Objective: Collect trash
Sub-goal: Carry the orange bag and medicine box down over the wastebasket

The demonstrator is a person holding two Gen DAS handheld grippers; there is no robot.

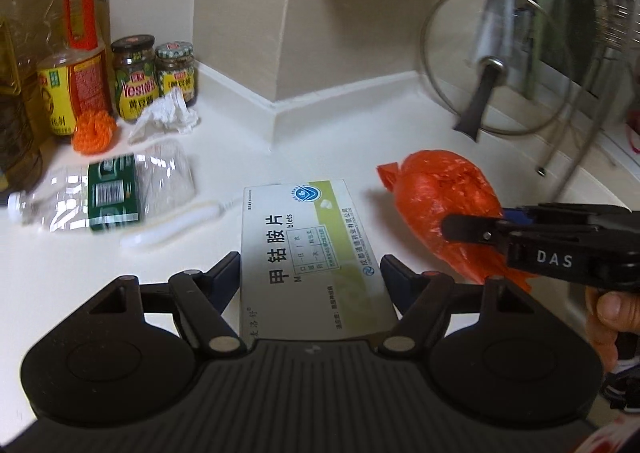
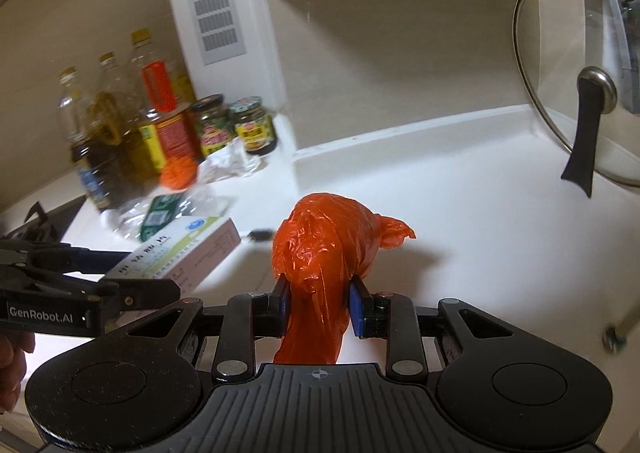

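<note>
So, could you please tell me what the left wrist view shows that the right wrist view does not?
Only the left wrist view shows the white plastic stick lying on the counter and the box's printed face. Only the right wrist view shows the black stove corner and the small black object beyond the box. Both show the white medicine box clamped in the left hand-held gripper, the orange plastic bag clamped in the right hand-held gripper, and the glass pot lid.
</note>
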